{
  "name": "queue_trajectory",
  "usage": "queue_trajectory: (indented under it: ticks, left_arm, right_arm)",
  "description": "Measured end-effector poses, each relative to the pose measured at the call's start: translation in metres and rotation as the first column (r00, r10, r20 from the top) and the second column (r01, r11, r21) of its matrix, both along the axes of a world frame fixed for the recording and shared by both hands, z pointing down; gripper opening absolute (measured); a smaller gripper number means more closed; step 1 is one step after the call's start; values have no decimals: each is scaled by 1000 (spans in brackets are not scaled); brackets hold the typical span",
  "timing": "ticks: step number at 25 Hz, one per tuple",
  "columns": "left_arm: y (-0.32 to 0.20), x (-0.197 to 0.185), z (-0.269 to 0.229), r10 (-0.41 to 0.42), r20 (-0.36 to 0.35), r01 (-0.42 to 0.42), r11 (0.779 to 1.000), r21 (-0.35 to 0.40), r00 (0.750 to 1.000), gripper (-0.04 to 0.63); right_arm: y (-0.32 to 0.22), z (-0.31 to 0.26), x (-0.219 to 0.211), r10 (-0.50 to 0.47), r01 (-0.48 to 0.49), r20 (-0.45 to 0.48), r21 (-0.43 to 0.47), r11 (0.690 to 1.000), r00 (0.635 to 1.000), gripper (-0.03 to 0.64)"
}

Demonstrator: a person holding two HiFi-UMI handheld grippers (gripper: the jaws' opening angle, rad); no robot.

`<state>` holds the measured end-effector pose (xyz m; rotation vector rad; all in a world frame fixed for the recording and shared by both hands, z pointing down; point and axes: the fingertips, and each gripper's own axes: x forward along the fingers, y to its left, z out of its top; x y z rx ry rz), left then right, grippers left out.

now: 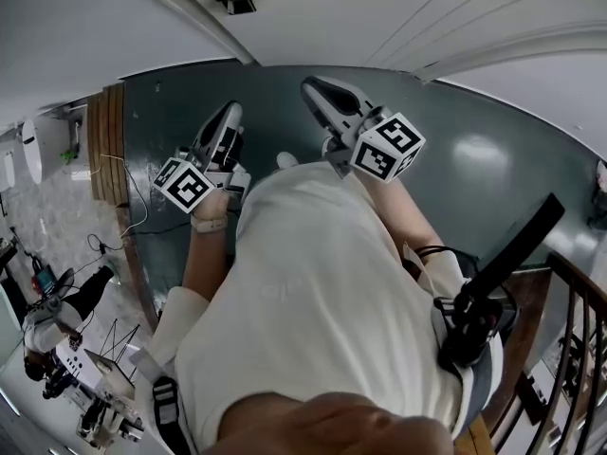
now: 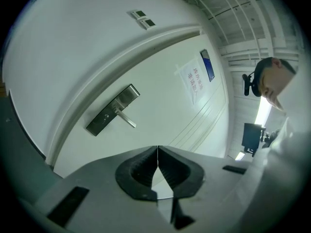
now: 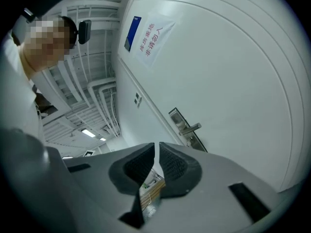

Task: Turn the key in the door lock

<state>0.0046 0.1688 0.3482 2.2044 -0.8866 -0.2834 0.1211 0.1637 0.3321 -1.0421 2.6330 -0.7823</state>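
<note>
I stood facing the door (image 2: 160,81), nothing grabbed
My left gripper (image 2: 158,149) was clenched empty, right gripper (image 3: 157,145) a sliver apart, door lock (image 2: 112,109) sat left of centre in the left gripper view

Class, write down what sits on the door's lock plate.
A silver lever handle sticks out from the lock plate. Finer details on it are too small to tell; whatever lies behind the plate is covered.

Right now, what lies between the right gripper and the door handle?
Nothing: bare space from right gripper to door handle, as the right gripper view shows.
</note>
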Motion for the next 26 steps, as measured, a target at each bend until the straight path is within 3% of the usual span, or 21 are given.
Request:
queue_trajectory:
  ticks: [3, 8, 14, 18, 20, 26]
  left_arm:
    - [2, 12, -10, 36, -37, -36, 999, -5, 999, 9]
    - [5, 66, 5, 69, -67, -70, 997, -20, 995, 9]
    - [3, 63, 12, 48, -68, -51, 998, -39, 997, 9]
    - [4, 20, 23, 39, -72, -42, 998, -39, 997, 9]
    - [5, 18, 21, 29, -89, -33, 998, -45, 996, 9]
    - [-8, 24, -46, 10, -110, -19, 997, -75, 994, 9]
  right_arm:
    - [7, -4, 3, -12, 12, -17, -5, 1000, 1000, 46]
    - [7, 13, 52, 0, 0, -3, -14, 1000, 1000, 46]
    - [6, 16, 61, 14, -14, 7, -19, 1000, 1000, 46]
    - [5, 26, 20, 17, -17, 5, -29, 999, 1000, 46]
    - [4, 24, 19, 12, -12, 4, -33, 999, 1000, 46]
    - [-9, -53, 25, 3, -3, -8, -36, 999, 1000, 46]
